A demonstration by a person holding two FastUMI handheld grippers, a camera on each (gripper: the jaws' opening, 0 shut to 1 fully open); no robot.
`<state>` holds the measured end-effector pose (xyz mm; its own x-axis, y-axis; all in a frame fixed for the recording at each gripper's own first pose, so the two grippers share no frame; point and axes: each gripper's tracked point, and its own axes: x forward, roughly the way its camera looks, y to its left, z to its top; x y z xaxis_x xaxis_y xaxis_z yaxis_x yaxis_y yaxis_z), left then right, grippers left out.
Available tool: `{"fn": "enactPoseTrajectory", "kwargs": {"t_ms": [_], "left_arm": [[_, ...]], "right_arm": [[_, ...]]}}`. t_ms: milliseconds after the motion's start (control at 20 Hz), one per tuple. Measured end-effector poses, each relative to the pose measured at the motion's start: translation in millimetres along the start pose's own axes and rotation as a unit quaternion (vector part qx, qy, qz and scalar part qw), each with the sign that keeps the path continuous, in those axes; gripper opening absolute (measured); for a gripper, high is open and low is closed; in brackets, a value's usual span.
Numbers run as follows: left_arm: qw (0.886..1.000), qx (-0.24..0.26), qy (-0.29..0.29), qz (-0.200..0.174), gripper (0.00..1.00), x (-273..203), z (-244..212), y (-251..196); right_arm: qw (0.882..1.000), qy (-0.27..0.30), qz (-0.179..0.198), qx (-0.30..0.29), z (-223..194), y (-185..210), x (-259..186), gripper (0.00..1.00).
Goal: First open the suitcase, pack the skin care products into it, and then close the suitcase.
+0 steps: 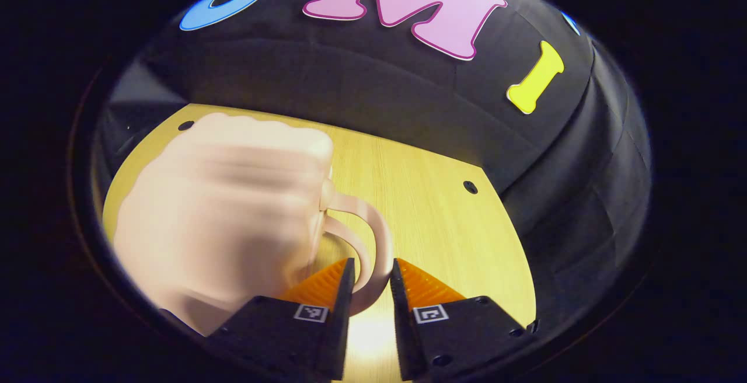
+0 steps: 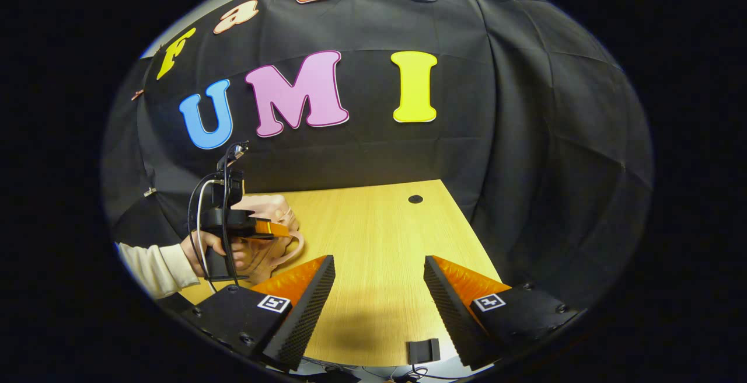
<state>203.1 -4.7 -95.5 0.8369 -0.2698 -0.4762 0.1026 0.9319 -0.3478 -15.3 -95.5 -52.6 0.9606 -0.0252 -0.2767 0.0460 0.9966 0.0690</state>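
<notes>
Nearest the lens in the left gripper view, the left gripper is seen with its two fingers close together, the curved handle of a small pale pink hard-shell suitcase passing through the narrow gap between them. Whether both pads actually press on the handle cannot be told; the fingers stand around it and very near it. The suitcase itself is blurred and lies to the left of the fingers on the light wooden tabletop, with its handle pointing toward the middle of the table.

In the right gripper view, the same case is seen far off at the table's left edge, partly hidden by the other gripper and by the hand with a pale sleeve that holds it. Further right, the right gripper is held with its fingers spread wide over bare tabletop, nothing lying between them, well apart from the case.

The case appears shut, so the opening step is judged to be only at its start. No skin care products can be made out on the table. The chief risk is judged to be that the light case is dragged or tipped by the handle rather than opened, since it is not steadied by the right gripper. The handle could also slip from between the fingers if the hold is loose.
</notes>
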Motion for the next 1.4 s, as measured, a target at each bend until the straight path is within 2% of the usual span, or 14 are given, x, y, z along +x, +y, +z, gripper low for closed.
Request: {"fn": "enactPoseTrajectory", "kwargs": {"t_ms": [50,100,200,250,450,700,900,1050,1200,1400], "left_arm": [[1.000,-0.007,-0.017,0.000,0.60,-6.2,5.1,-4.2],[0.999,-0.011,-0.037,0.002,0.65,-19.2,7.0,-7.1],[0.996,-0.004,-0.086,0.010,0.81,-54.1,26.6,-9.7],[0.993,0.006,-0.115,0.018,0.97,-75.7,37.2,-10.3],[0.973,0.056,-0.215,0.065,0.96,-175.4,64.3,-2.1],[0.946,0.095,-0.278,0.133,0.96,-275.5,45.5,26.6],[0.948,0.070,-0.278,0.137,0.96,-297.3,8.3,33.7],[0.945,0.083,-0.276,0.152,0.96,-294.4,4.0,40.6],[0.949,0.081,-0.276,0.129,0.96,-300.3,0.0,31.0],[0.945,0.112,-0.281,0.125,0.96,-300.8,7.5,39.4]], "right_arm": [[1.000,-0.002,0.005,0.001,1.6,2.9,1.4,0.97],[1.000,-0.005,0.010,0.003,2.6,6.3,2.7,0.97],[1.000,-0.013,0.022,0.004,7.6,16.3,5.1,0.97],[0.999,-0.016,0.028,0.003,9.6,20.7,6.5,0.97],[0.998,-0.038,0.047,-0.001,18.0,41.5,7.6,0.97],[0.996,-0.055,0.068,-0.030,21.2,70.1,6.0,0.97],[0.993,-0.069,0.085,-0.043,28.4,91.4,0.4,0.97],[0.991,-0.077,0.097,-0.051,30.2,106.3,-3.6,0.97],[0.989,-0.080,0.108,-0.054,30.2,123.0,-6.7,0.97],[0.990,-0.082,0.104,-0.055,27.0,137.2,-6.0,0.97]]}}
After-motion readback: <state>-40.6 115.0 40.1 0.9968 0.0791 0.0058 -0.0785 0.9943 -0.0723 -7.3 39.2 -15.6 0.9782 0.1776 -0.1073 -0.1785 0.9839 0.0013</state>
